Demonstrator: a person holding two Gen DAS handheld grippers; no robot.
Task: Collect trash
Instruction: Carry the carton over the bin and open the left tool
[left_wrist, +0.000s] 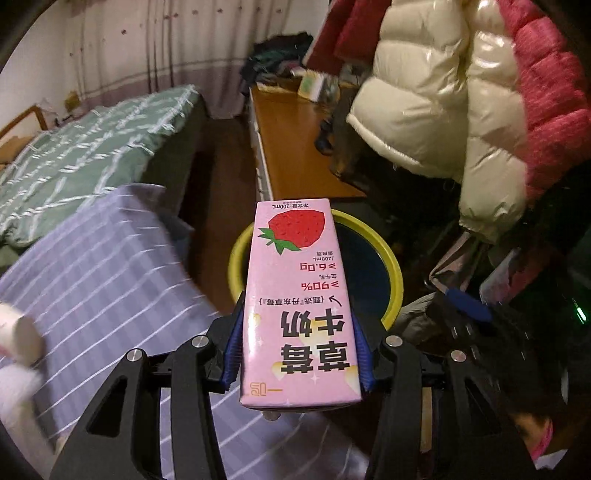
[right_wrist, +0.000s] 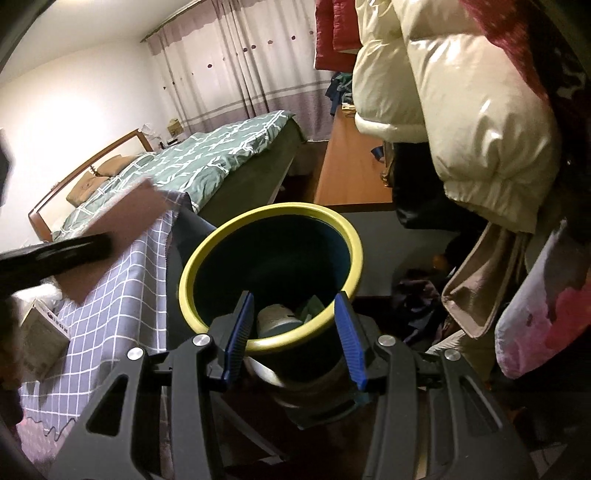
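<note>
Carton (left_wrist: 299, 295) of pink strawberry milk, intact and unopened-looking, sits clamped in the left gripper (left_wrist: 297, 325) above the yellow-rimmed bin (left_wrist: 391, 266), not yet dropped; from the right wrist, the right gripper (right_wrist: 295, 332) stands apart, empty, over the bin (right_wrist: 207, 254), some trash already inside.
</note>
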